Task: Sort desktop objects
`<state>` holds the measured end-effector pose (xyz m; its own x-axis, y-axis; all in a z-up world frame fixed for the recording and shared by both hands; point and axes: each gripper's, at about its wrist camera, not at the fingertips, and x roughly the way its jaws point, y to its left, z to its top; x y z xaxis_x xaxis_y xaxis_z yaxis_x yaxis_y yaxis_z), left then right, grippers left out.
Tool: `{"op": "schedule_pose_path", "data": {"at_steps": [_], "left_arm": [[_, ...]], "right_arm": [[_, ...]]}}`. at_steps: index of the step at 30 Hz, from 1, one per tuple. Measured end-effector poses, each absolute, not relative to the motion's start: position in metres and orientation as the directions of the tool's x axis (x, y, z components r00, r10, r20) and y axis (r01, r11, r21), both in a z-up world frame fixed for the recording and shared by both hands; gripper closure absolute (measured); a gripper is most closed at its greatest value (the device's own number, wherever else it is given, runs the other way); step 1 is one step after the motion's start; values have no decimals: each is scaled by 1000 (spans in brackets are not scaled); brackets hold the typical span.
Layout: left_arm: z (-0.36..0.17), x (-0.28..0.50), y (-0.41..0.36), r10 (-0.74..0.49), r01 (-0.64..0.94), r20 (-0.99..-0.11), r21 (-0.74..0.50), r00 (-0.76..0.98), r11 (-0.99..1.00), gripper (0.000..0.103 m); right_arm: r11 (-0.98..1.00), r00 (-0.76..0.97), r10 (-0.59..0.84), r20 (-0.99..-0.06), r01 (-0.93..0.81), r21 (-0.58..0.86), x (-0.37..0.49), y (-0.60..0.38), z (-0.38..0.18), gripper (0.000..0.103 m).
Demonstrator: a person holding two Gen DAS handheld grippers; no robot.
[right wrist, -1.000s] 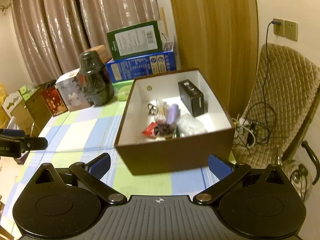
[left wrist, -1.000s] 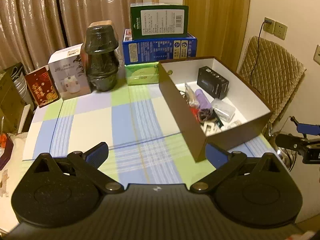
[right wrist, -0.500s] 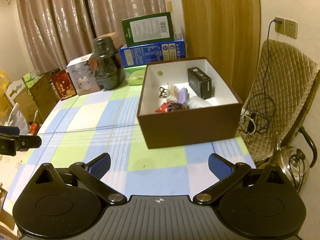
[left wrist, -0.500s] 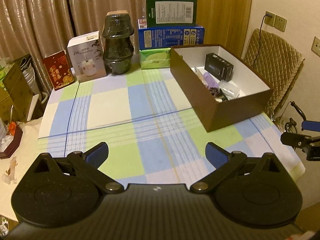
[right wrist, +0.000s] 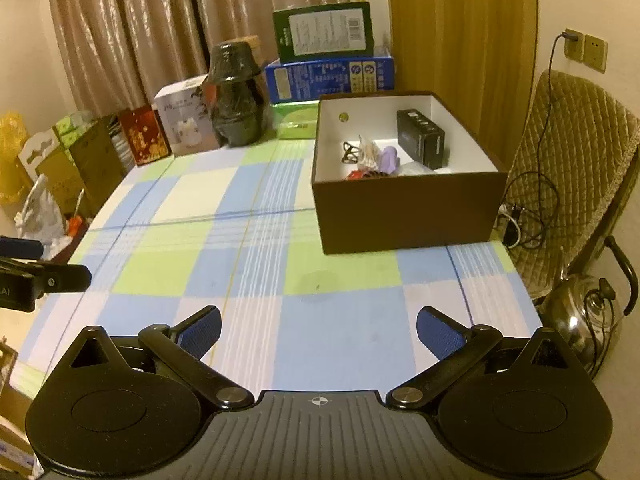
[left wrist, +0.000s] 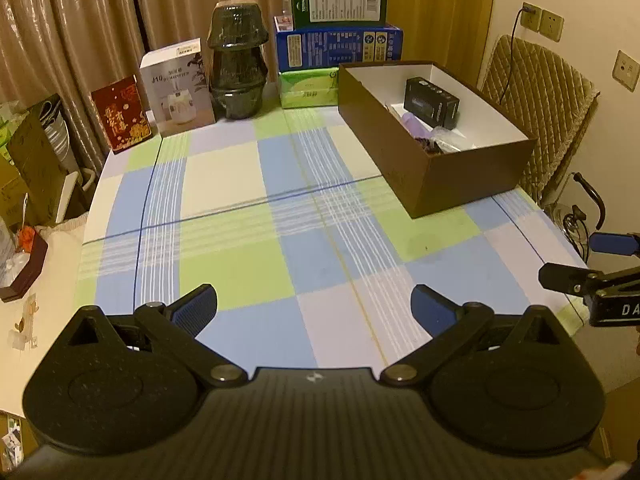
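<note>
A brown box (left wrist: 472,178) with a white inside stands on the right of the checked tablecloth (left wrist: 240,220); it also shows in the right wrist view (right wrist: 404,216). It holds a black case (right wrist: 420,144), a purple item (right wrist: 389,159), a black hair tie (right wrist: 350,152) and several small bits. My left gripper (left wrist: 314,306) is open and empty, held above the near edge of the table. My right gripper (right wrist: 318,330) is open and empty, also at the near edge, in front of the box.
Along the back stand a red card box (left wrist: 120,114), a white carton (left wrist: 178,88), a dark jar (left wrist: 238,66), and stacked green and blue boxes (left wrist: 338,44). A quilted chair (right wrist: 568,152) and a metal kettle (right wrist: 588,316) are to the right. Clutter is off the left edge.
Both grippers have pulled back from the box toward the near table edge, so more tablecloth shows. Both stay open and empty.
</note>
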<state>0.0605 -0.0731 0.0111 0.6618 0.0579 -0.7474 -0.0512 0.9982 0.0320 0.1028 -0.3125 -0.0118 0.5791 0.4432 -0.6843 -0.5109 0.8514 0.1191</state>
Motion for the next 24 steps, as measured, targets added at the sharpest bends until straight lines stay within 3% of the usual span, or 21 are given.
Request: {"op": "schedule_pose_path", "data": {"at_steps": [24], "left_arm": [[-6,40,-61,84,-86,-776,39,625,996,1]], "right_arm": [[843,544,446,-711,-522,129,90,-304,-20,2]]}}
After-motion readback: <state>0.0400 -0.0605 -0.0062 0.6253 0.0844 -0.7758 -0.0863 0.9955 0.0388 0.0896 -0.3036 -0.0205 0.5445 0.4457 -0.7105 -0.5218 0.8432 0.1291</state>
